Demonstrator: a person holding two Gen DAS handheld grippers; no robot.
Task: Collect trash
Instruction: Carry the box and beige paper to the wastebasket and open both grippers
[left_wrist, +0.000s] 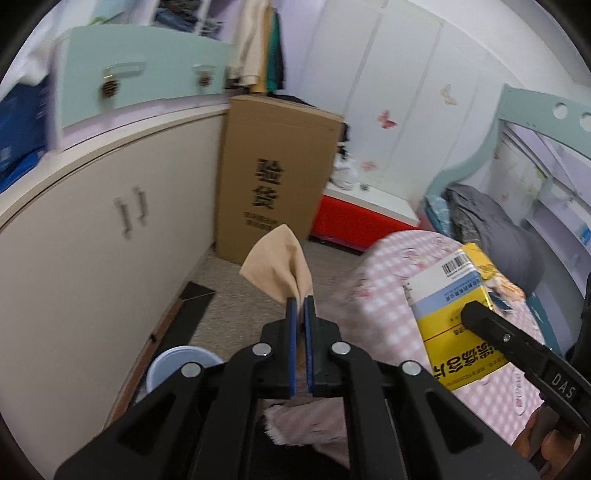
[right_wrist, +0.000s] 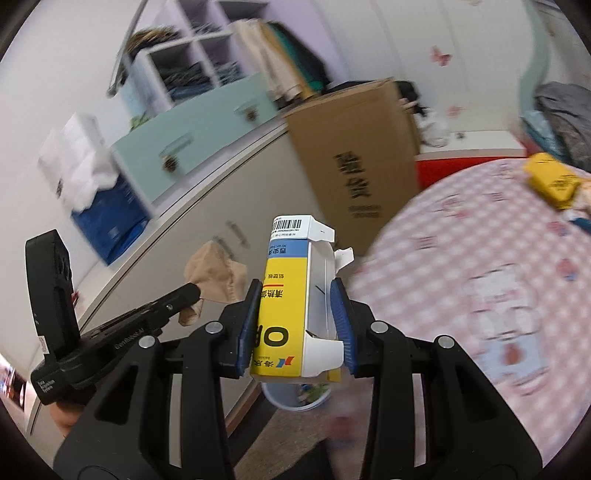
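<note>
My left gripper (left_wrist: 301, 301) is shut on a beige crumpled paper napkin (left_wrist: 279, 264), held in the air above the floor; it also shows in the right wrist view (right_wrist: 216, 273). My right gripper (right_wrist: 297, 291) is shut on an opened yellow, blue and white medicine box (right_wrist: 291, 295), held upright; the box also shows in the left wrist view (left_wrist: 448, 325). A pale blue bin (left_wrist: 177, 367) stands on the floor below the left gripper; its rim shows under the box in the right wrist view (right_wrist: 295, 404). A second yellow box (right_wrist: 552, 181) lies on the table.
A round table with a pink checked cloth (right_wrist: 461, 280) is to the right. A cream cabinet (left_wrist: 92, 221) runs along the left. A tall cardboard box (left_wrist: 273, 177) leans at the cabinet's end. A red bench (left_wrist: 354, 221) and a bed with grey bedding (left_wrist: 491, 229) are behind.
</note>
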